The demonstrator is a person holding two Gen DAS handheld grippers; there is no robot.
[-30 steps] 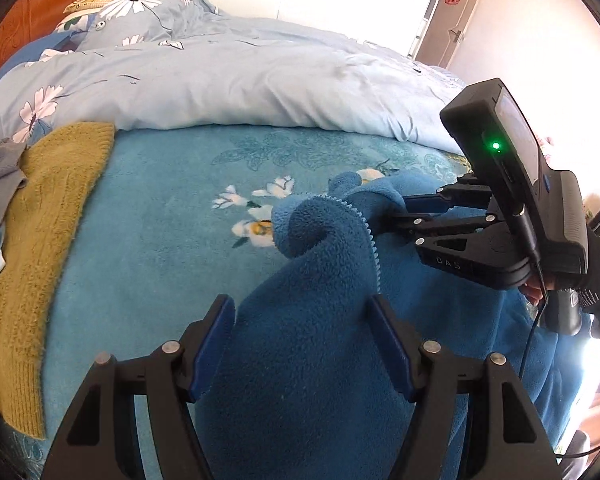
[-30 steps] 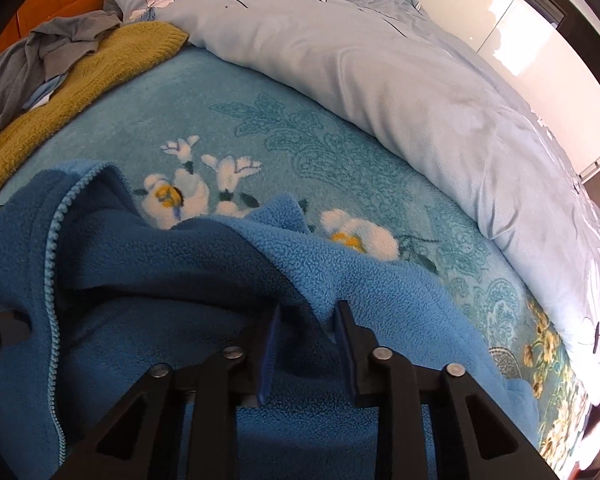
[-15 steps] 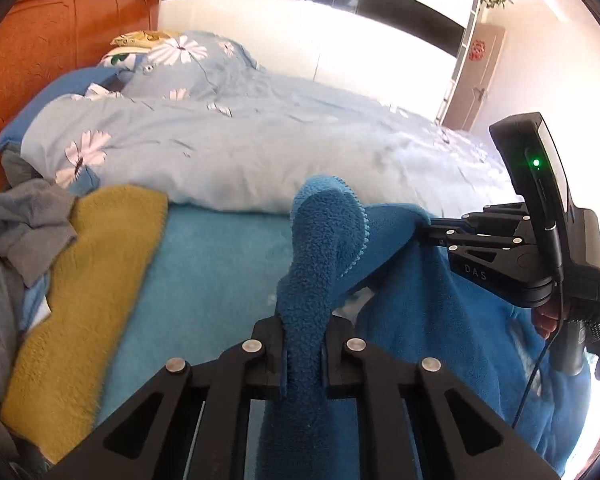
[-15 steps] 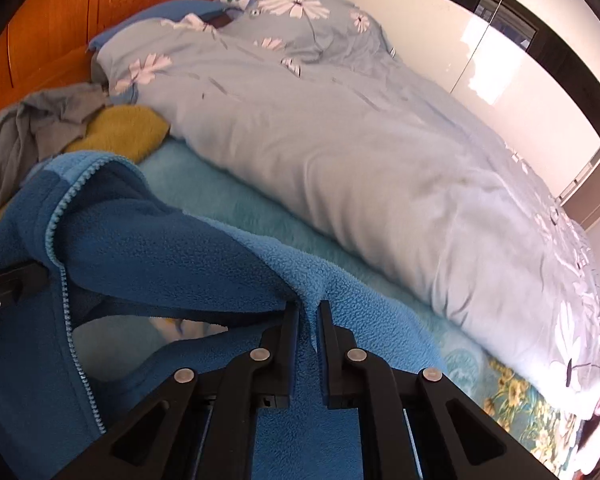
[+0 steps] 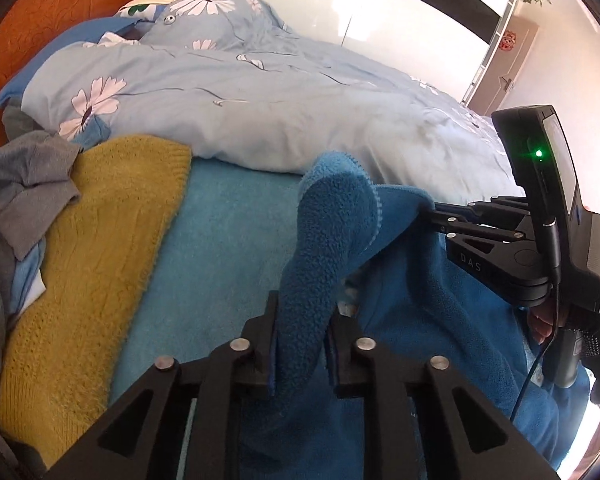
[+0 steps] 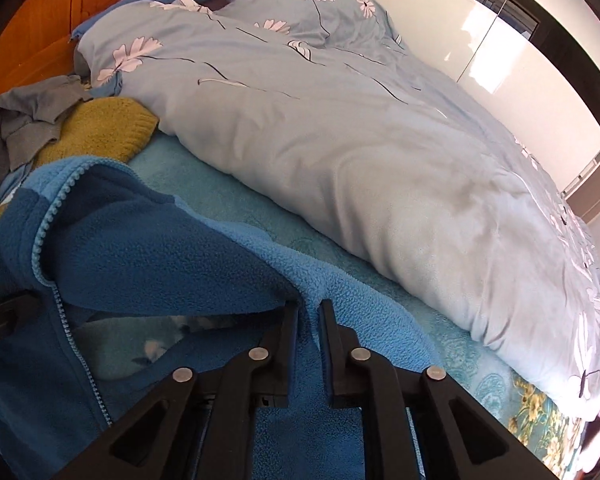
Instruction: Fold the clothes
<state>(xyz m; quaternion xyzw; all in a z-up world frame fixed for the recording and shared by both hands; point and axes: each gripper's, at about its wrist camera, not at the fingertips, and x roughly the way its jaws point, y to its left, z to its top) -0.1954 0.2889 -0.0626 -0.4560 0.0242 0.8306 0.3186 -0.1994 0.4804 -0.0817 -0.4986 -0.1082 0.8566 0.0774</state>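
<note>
Left gripper [image 5: 300, 344]: its jaws squeeze a thick fold of the blue fleece jacket [image 5: 420, 320]. The jaws have just been opening a little, and the fold is between them, touching both pads.
Right gripper [image 6: 309, 344]: its jaws are close together and pinch a thin edge of the same jacket. They have just been opening a tiny bit. In the left wrist view it comes in from the right side [image 5: 436, 216] and bites the cloth.
Blue fleece jacket: it hangs between the two grippers, lifted up off the bed. Its light blue zipper [image 6: 56, 216] runs down the left side.
Teal blanket [image 5: 228, 240]: it lies under the jacket and covers the bed.
Yellow sweater [image 5: 100, 248]: it lies on the blanket to the left.
Gray clothes [image 5: 24, 184]: they are piled by the yellow sweater, partly on it.
Flowered quilt [image 6: 340, 128]: it is bunched up farther back, behind the blanket.
Wooden headboard [image 6: 40, 28]: it stands at the far left.
</note>
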